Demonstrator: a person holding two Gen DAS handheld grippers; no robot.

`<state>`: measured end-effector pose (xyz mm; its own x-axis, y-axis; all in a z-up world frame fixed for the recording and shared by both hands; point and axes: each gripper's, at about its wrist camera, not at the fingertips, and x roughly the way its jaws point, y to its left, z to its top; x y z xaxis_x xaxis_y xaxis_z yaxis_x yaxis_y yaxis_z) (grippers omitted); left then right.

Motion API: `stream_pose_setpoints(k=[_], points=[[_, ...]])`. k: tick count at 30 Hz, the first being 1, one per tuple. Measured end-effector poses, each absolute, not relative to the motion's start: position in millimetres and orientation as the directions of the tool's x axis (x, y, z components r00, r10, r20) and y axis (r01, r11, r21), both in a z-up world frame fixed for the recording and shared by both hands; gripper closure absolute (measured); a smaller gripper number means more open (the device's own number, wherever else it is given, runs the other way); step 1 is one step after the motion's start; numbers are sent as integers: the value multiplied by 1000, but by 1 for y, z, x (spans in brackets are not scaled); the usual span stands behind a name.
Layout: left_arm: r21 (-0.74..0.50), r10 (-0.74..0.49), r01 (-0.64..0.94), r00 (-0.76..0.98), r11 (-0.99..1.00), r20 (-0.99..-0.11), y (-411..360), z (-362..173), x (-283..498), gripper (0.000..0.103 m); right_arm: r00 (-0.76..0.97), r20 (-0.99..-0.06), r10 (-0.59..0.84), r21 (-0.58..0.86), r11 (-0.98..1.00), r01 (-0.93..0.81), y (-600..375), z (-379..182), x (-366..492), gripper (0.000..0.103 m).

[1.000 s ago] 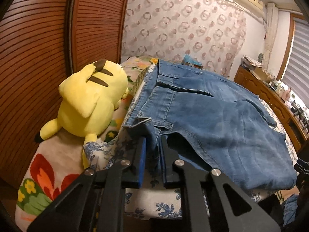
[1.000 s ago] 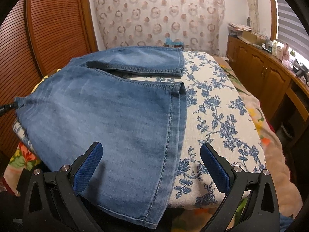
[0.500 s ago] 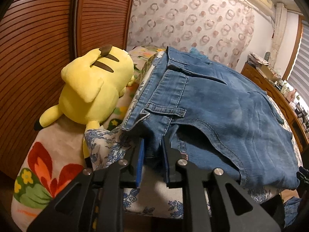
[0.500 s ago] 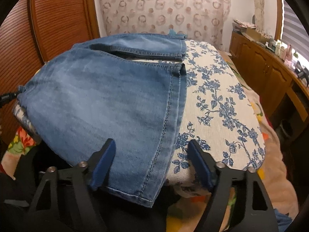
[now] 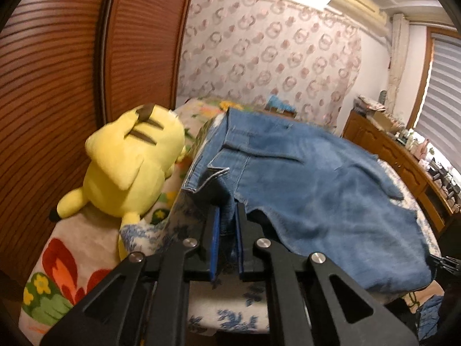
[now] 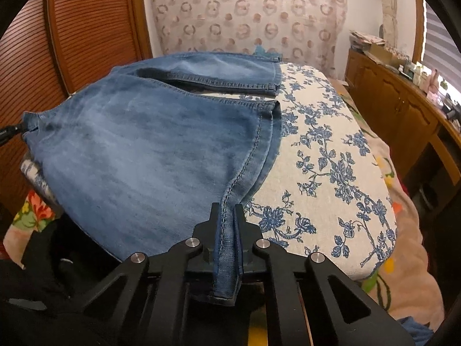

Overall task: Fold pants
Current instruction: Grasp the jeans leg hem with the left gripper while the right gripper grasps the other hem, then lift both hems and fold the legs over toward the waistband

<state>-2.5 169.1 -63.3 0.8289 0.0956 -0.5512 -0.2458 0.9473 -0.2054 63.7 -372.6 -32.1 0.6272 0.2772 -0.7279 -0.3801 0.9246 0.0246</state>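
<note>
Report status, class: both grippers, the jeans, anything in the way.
Left gripper closing on jeans waistband. Right gripper shut on leg hem. Yellow plush toy beside waistband, not touching.

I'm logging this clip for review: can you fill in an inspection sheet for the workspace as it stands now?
Surface: bed under a blue floral sheet.
Job's things: jeans spread out, both legs lying flat, waistband corner lifted.
Clutter: yellow plush toy beside the waistband, apart from the denim.
Grippers: left gripper closing, waistband denim between its pads; right gripper shut on the near leg's hem.
Cables: nothing seen.
Surroundings: slatted wooden doors, patterned curtain, wooden cabinets with small items on top, air conditioner.
</note>
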Motion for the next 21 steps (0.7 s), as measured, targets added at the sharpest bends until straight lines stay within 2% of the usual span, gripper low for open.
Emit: stream_pose_setpoints(k=[6,21], points=[[-226,96,-228,873,947,-477,167,-40,-5,97,666,-687,290,17,923,-384,-370,-12,67,99],[-216,45,-149,905,965,-423,151,-11,9,97,728,-605,323,-8,911,-411,-353,33,93,99]])
